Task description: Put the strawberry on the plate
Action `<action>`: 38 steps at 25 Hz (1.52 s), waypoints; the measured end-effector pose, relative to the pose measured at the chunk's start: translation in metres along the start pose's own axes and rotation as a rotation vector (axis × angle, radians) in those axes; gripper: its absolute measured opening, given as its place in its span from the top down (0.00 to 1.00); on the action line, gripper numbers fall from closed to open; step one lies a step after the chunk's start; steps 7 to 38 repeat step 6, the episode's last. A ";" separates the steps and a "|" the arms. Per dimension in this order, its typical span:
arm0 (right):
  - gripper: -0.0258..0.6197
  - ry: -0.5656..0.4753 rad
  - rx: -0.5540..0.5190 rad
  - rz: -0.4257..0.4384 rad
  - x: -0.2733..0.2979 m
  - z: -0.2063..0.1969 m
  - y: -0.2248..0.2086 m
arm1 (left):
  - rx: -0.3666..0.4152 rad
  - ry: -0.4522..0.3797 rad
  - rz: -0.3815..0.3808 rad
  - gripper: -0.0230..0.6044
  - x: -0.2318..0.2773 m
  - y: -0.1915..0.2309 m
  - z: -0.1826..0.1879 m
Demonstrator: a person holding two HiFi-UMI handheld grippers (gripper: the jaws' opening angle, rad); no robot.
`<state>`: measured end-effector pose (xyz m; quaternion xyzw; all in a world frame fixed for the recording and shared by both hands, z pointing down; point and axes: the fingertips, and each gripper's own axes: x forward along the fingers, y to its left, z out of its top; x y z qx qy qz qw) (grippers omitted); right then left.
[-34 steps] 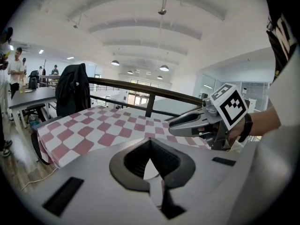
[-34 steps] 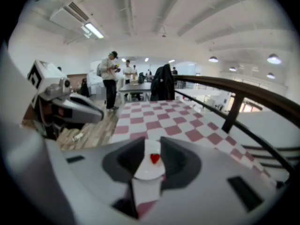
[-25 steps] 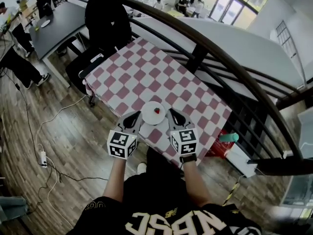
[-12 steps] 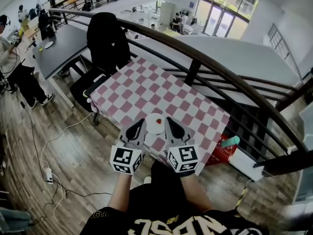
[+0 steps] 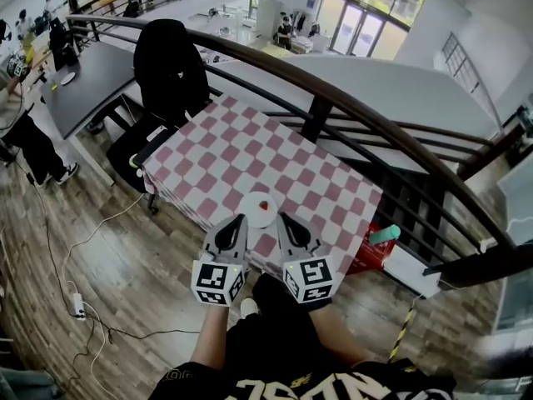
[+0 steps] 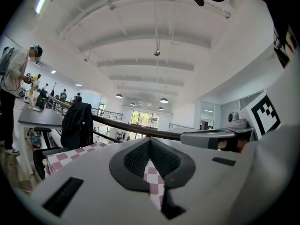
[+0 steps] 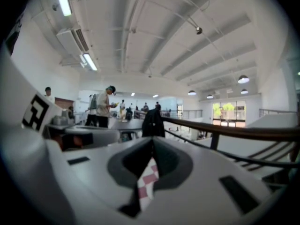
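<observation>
In the head view a small red strawberry (image 5: 263,206) lies on a white plate (image 5: 255,215) near the front edge of the pink-and-white checked table (image 5: 250,157). My left gripper (image 5: 234,227) is held just below the plate's left side and my right gripper (image 5: 285,225) just below its right side; both are pulled back off the table's edge. Both are shut with nothing between the jaws. In the left gripper view the left gripper (image 6: 150,144) has its tips meeting, with only checked cloth beyond. The right gripper (image 7: 151,146) in its own view looks the same.
A black office chair (image 5: 171,65) with a jacket stands at the table's far left corner. A dark curved railing (image 5: 358,115) runs behind the table. A red box (image 5: 366,252) and a teal bottle (image 5: 385,234) sit on the wood floor at the right. Cables (image 5: 83,307) lie at the left.
Both grippers have drawn back from beside the plate toward my body. The strawberry stays on the plate. The head view has shifted a little, so the table sits higher and smaller.
</observation>
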<state>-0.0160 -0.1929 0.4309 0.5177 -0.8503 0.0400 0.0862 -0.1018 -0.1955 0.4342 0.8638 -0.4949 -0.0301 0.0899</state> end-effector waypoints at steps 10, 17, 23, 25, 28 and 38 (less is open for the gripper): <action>0.93 0.075 -0.025 -0.016 0.011 -0.018 -0.005 | -0.074 0.028 0.017 0.95 0.014 0.020 -0.024; 0.93 0.075 -0.025 -0.016 0.011 -0.018 -0.005 | -0.074 0.028 0.017 0.95 0.014 0.020 -0.024; 0.93 0.075 -0.025 -0.016 0.011 -0.018 -0.005 | -0.074 0.028 0.017 0.95 0.014 0.020 -0.024; 0.93 0.075 -0.025 -0.016 0.011 -0.018 -0.005 | -0.074 0.028 0.017 0.95 0.014 0.020 -0.024; 0.93 0.075 -0.025 -0.016 0.011 -0.018 -0.005 | -0.074 0.028 0.017 0.95 0.014 0.020 -0.024; 0.93 0.075 -0.025 -0.016 0.011 -0.018 -0.005 | -0.074 0.028 0.017 0.95 0.014 0.020 -0.024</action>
